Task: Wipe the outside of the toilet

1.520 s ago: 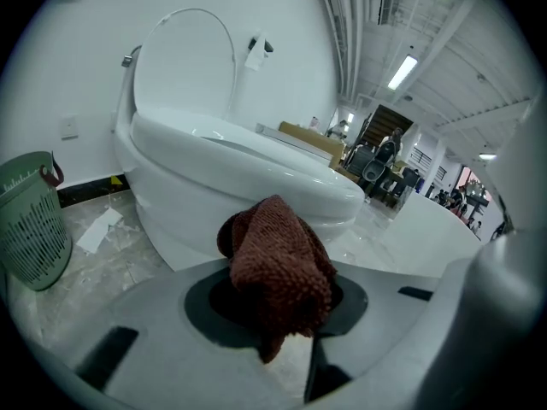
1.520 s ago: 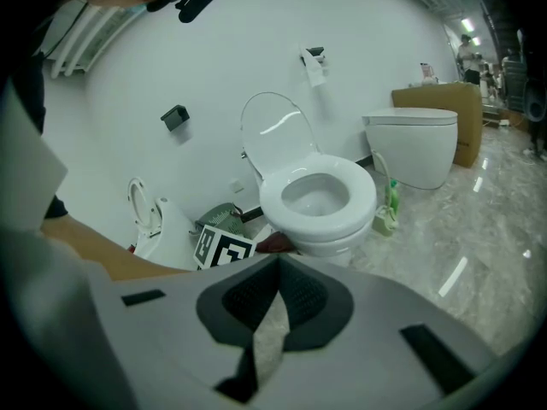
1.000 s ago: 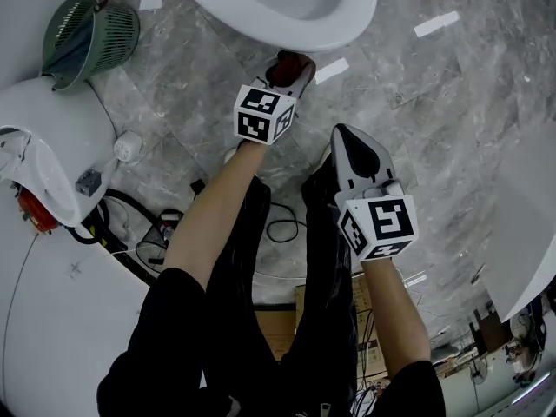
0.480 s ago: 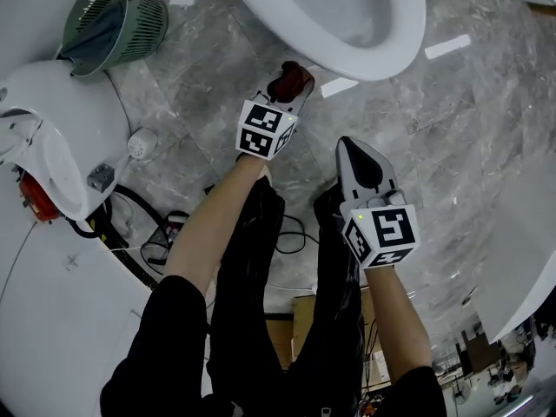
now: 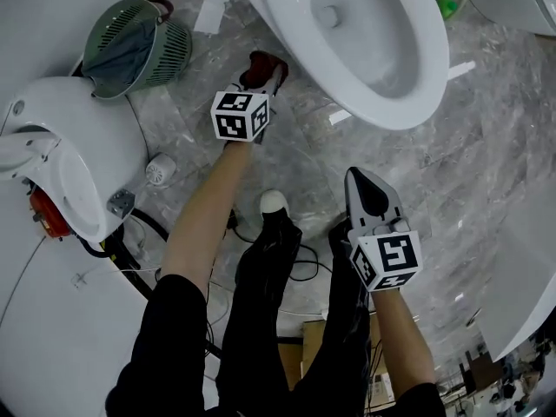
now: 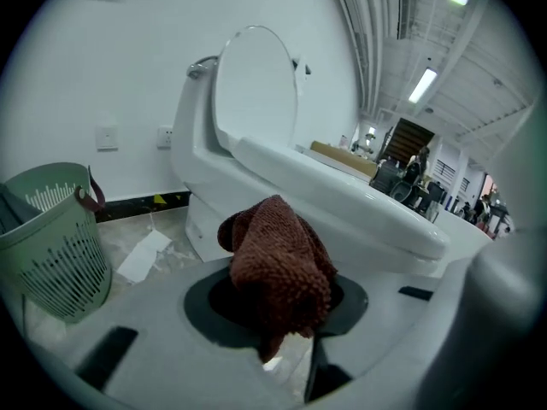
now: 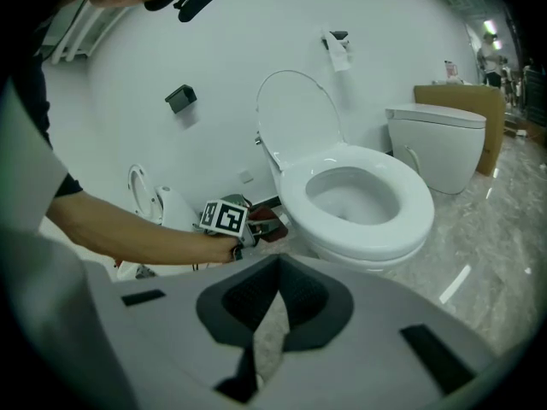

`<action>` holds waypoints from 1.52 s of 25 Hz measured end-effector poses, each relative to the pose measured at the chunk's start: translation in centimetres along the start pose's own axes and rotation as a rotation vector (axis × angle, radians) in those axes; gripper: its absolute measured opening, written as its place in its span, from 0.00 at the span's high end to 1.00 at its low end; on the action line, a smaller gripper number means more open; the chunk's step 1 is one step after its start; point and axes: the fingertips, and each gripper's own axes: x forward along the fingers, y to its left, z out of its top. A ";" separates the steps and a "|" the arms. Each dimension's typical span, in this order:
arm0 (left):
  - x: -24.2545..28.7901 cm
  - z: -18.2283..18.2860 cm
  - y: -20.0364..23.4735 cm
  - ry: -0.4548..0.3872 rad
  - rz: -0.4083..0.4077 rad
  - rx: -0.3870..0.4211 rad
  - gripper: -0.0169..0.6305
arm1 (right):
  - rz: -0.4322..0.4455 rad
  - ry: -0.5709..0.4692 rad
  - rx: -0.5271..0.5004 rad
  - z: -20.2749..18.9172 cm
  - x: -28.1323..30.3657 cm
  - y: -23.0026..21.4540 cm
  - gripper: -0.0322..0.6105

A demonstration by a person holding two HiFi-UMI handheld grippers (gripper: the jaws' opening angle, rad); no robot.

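The white toilet (image 5: pixel 365 42) stands at the top of the head view, lid up, bowl open. My left gripper (image 5: pixel 263 69) is low beside the toilet's left flank, shut on a brown cloth (image 5: pixel 258 63). In the left gripper view the bunched cloth (image 6: pixel 278 267) sticks out of the left gripper (image 6: pixel 278 306), a short way from the toilet's base (image 6: pixel 214 203). My right gripper (image 5: pixel 363 181) hangs lower right, away from the bowl, jaws together with nothing in them. The right gripper view shows the right gripper (image 7: pixel 272 314), the toilet (image 7: pixel 359 199) and the left gripper (image 7: pixel 249 227).
A green basket (image 5: pixel 130 46) sits left of the toilet, with paper (image 5: pixel 215 7) on the floor behind it. A white fixture (image 5: pixel 61 146) and cables (image 5: pixel 139 224) lie at the left. A second toilet (image 7: pixel 436 143) stands to the right. The person's legs are below.
My left gripper has carried the cloth up and left, from below the bowl's front rim to the toilet's left side. The right gripper has stayed low and empty.
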 end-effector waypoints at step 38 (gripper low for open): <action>3.8 -0.4 0.1 -0.037 -0.110 -0.152 0.81 | -0.079 -0.017 0.099 -3.8 -0.7 -1.8 0.95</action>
